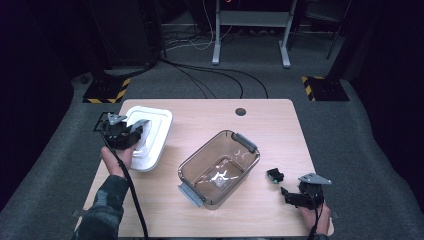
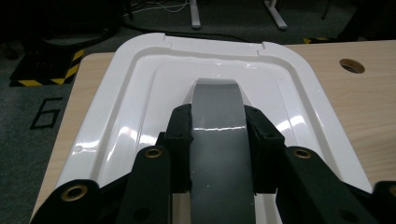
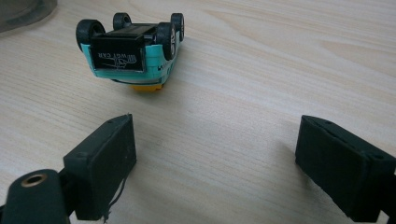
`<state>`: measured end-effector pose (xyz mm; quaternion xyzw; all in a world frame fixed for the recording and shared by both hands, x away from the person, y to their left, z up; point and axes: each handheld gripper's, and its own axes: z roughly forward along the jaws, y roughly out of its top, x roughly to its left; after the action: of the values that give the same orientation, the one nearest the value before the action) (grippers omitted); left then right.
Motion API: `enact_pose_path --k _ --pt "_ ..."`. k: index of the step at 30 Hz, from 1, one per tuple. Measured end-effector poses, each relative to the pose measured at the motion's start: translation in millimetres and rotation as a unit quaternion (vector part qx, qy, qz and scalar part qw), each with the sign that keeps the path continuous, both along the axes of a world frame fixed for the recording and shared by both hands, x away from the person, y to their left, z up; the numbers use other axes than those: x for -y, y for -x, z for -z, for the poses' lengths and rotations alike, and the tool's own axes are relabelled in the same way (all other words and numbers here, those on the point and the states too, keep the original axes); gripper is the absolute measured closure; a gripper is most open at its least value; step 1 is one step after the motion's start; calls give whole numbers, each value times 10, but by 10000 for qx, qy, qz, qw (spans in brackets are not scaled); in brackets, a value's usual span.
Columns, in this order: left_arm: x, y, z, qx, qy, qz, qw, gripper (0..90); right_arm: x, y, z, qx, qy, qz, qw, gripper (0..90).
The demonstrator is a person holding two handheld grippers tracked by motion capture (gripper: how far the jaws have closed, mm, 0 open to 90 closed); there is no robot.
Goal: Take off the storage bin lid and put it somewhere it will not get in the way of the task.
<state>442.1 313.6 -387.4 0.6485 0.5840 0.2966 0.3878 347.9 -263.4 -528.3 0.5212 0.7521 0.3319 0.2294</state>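
**Left tool clamped on the lid's grey handle, right tool open before an overturned toy car**

Nearest the person, the right tool (image 1: 287, 192) rests low at the counter's (image 1: 210, 112) front right corner, its jaws standing well apart with only bare wood between them. Just ahead of it lies a small teal toy car (image 3: 133, 49), flipped onto its roof with its black wheels up, apart from the jaws.

In the middle of the counter sits a clear, brown-tinted plastic container (image 1: 220, 167) with grey latches at both ends, set at a slant and open at the top.

Farther back on the left side, the left tool (image 1: 137, 131) is closed tight on the grey handle (image 2: 219, 135) of a white container lid (image 2: 140, 112). The jaw pads press on both sides of the handle. The lid lies at the counter's left edge, well apart from the container.
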Motion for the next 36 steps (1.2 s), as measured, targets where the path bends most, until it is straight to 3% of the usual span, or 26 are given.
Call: enact_pose_path --k 9,15,27,32,36 --pt "-42 -59 223 -124 10 -150 9998 664 0 1 0 0 1 -3 10000 117" --pt "-64 -98 412 -275 81 -227 9993 664 0 1 0 -2 -1 -2 10000 118" --pt "-92 -165 793 -650 30 -386 9971 664 0 1 0 3 3 -3 10000 119" --pt "-88 -196 945 -821 -68 -315 9961 664 0 1 0 5 10 -1 10000 120" --pt "-91 -192 1031 -863 -17 -308 9958 664 -2 3 0 15 15 12 10000 121"
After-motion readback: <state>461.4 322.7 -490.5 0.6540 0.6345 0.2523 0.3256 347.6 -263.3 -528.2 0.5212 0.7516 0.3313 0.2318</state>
